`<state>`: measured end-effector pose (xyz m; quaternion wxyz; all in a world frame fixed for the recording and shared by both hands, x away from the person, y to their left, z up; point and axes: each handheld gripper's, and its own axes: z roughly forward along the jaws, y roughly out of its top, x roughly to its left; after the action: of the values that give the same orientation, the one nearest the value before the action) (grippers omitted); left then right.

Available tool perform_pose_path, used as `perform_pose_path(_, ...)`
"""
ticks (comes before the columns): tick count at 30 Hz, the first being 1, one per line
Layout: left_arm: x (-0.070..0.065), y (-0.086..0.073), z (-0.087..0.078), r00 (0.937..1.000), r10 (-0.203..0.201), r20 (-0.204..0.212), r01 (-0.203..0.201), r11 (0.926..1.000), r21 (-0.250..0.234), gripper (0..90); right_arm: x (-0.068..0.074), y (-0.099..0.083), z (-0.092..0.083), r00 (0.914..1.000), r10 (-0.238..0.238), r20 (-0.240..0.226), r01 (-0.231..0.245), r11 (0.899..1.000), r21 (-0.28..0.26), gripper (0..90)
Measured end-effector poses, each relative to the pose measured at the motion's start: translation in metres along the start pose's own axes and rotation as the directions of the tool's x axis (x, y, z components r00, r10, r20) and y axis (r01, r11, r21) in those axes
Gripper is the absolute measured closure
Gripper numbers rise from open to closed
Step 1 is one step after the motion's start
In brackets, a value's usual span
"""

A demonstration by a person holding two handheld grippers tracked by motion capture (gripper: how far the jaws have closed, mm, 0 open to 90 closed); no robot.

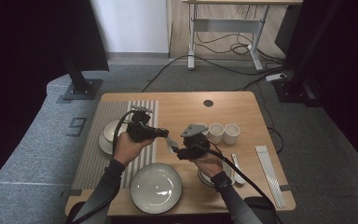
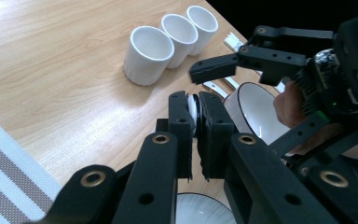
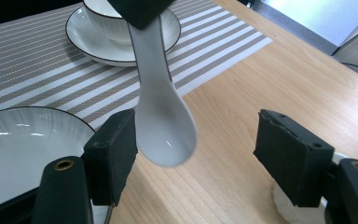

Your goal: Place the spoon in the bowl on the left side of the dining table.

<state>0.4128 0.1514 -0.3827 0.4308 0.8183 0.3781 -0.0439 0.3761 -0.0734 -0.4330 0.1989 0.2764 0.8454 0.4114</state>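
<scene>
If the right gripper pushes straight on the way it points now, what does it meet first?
Most likely the white ceramic spoon that the left gripper holds: its bowl hangs between the right gripper's open jaws. Depth is unclear.

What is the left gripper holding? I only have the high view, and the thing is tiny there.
Observer: A white spoon. The left gripper is shut on its handle.
Operator: Does the right gripper grip it too?
Observer: No. The right gripper is open, its jaws on either side of the spoon's bowl, with a clear gap at one pad.
Operator: What lies beneath the spoon?
Observer: The bare wooden table, between the striped placemat and the plate.
</scene>
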Motion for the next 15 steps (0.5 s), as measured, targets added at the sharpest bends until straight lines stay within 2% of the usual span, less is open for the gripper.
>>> perform_pose_path(15,0.021,-0.002,-0.023,0.9978,-0.052,-0.041,0.051,0.998,-0.037,84.7,-0.014,-0.016,-0.029,0.9979,-0.004,0.065,0.006,1.0,-0.03,28.1)
